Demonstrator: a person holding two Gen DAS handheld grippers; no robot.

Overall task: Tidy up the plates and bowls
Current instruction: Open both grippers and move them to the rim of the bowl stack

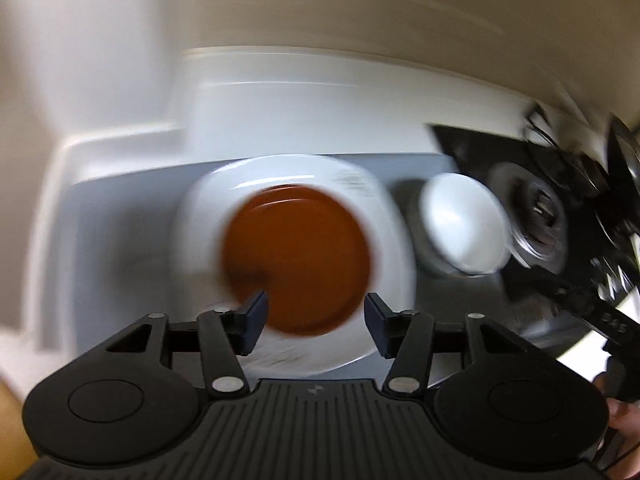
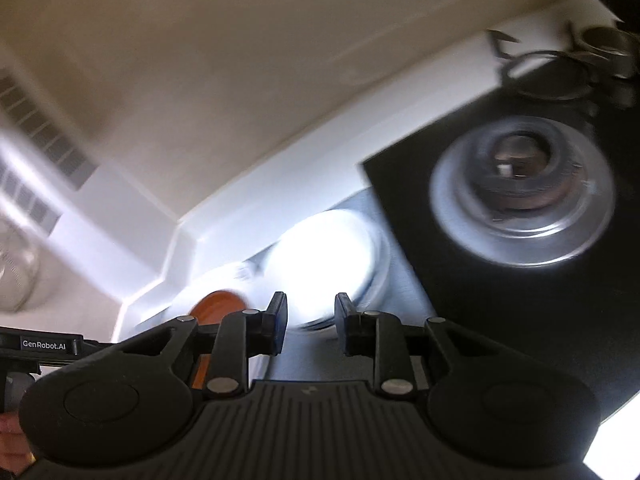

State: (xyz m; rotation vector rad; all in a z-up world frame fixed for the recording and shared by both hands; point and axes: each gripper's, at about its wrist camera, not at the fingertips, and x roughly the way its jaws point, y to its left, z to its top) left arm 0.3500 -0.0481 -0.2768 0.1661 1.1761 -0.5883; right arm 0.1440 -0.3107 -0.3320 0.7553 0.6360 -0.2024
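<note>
From my left wrist view the brown plate point(image 1: 298, 258) and the white plate point(image 1: 288, 256) under it smear with motion blur; print at the white plate's one o'clock rim is unreadable. At three o'clock the stove burner point(image 1: 536, 216) blurs. My right gripper point(image 2: 307, 320) body hides most of the brown plate point(image 2: 218, 304).

White bowl point(image 2: 326, 258) seen beside the hob point(image 2: 520, 280).
An orange plate point(image 2: 218, 306) lies beyond the bowl; right gripper point(image 2: 310, 326) parted, empty.
</note>
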